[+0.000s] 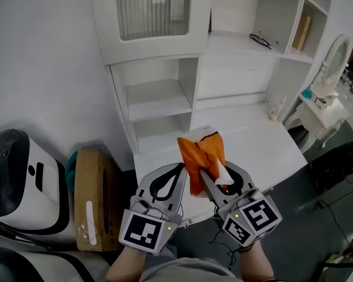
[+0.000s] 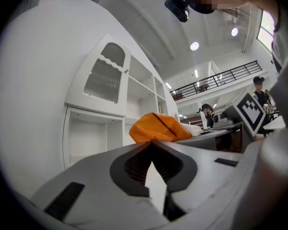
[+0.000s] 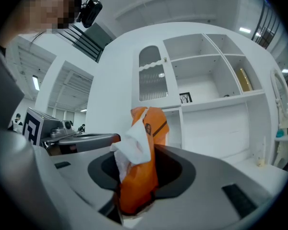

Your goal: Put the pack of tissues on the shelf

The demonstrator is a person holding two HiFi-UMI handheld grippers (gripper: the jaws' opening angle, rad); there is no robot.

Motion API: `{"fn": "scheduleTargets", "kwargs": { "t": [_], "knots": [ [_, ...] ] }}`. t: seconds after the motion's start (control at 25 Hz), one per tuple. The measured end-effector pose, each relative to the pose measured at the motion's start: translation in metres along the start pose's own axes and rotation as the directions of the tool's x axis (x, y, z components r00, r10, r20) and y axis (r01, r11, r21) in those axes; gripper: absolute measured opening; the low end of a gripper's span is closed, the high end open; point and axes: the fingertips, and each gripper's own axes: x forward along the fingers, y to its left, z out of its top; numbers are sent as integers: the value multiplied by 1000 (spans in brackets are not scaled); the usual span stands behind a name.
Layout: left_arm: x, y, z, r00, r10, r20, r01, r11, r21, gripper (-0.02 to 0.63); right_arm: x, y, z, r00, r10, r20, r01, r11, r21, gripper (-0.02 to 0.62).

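Note:
The pack of tissues (image 1: 201, 154) is orange plastic with a white tissue sticking out of it. My right gripper (image 1: 216, 172) is shut on its lower end and holds it upright above the front of the white desk top (image 1: 265, 143). In the right gripper view the pack (image 3: 143, 169) stands between the jaws and points toward the white shelf unit (image 3: 201, 85). My left gripper (image 1: 179, 169) is just left of the pack, shut with nothing in it. In the left gripper view the pack (image 2: 156, 127) shows above the closed jaws. Open shelf compartments (image 1: 159, 98) lie straight ahead.
A brown cardboard box (image 1: 94, 198) and a white and black device (image 1: 17, 181) sit at the left. Glasses (image 1: 260, 40) and a tan book (image 1: 303, 33) rest on the upper shelves. A white dressing table with a mirror (image 1: 332, 69) stands at the right.

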Motion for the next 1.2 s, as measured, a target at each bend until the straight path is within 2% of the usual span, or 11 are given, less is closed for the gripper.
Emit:
{"fn": "scheduleTargets", "kwargs": {
  "t": [0.52,0.76,1.2],
  "knots": [
    [17,63,-8,995,-99,15,99,995,-27,26,60,3,-4,995,-101,-26,101,995,0,167],
    [12,114,-18,992,-124,16,124,992,-26,26,109,21,-10,991,-129,-26,129,992,1,168],
    [5,132,-22,985,-172,27,173,984,-35,26,118,27,-10,980,-198,-27,198,980,-4,167]
  ]
}}
